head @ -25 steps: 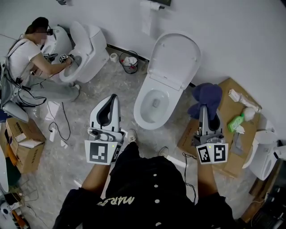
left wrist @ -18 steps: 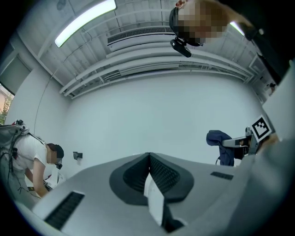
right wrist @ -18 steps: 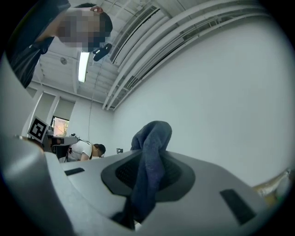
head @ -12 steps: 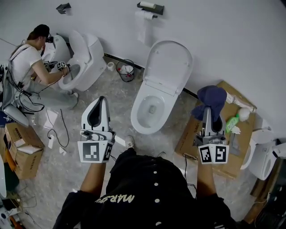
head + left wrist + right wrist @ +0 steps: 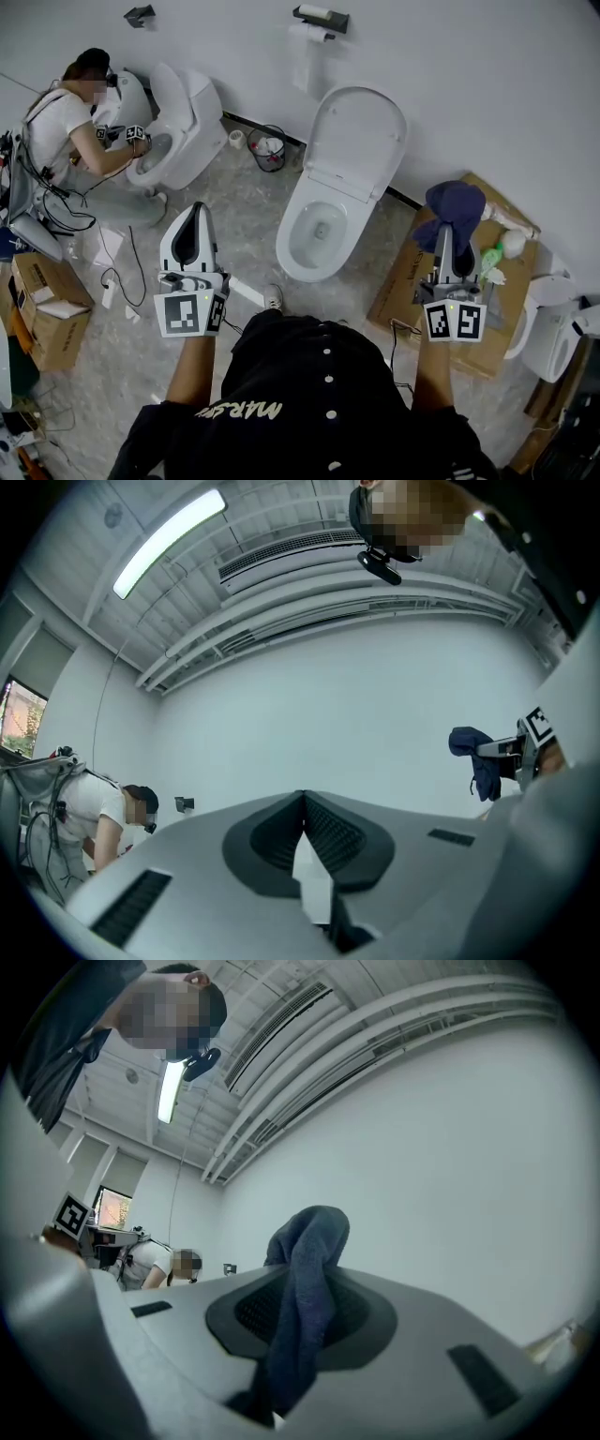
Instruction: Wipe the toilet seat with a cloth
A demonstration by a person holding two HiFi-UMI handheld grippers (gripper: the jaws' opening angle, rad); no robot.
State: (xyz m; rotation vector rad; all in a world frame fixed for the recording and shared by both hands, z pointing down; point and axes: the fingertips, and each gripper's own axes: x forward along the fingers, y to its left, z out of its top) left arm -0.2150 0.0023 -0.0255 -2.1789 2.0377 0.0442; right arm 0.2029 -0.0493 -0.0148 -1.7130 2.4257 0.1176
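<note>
**Cloth in the right gripper, toilet not yet touched**

From the head view, the toilet [image 5: 287,251] stands in the middle of the floor with its lid [image 5: 360,131] raised against the wall. I can't tell from here whether the seat ring is down on the bowl or up with the lid. The right gripper [image 5: 453,232] hangs over a cardboard box [image 5: 397,283] well to the right of the bowl, and a dark blue cloth [image 5: 456,203] is bunched over its tip. The left gripper [image 5: 194,208] hovers over bare floor on the bowl's other side. A second person [image 5: 58,124] works at another toilet [image 5: 187,101] in the far left corner.

The left gripper view looks up at wall and ceiling. The left gripper [image 5: 303,801] has its jaws pressed together with nothing between them. The cloth [image 5: 474,754] dangles off to the right.

The right gripper view settles what the head view leaves vague: the right gripper [image 5: 302,1290] is clamped on the cloth [image 5: 315,1230], which runs up between the pads and flops over. Neither gripper view shows the toilet.

The cloth looks soft, light and limp. I'd judge a pinch on a thick fold is the hold to have, with enough hanging free to drag along the seat.
</note>
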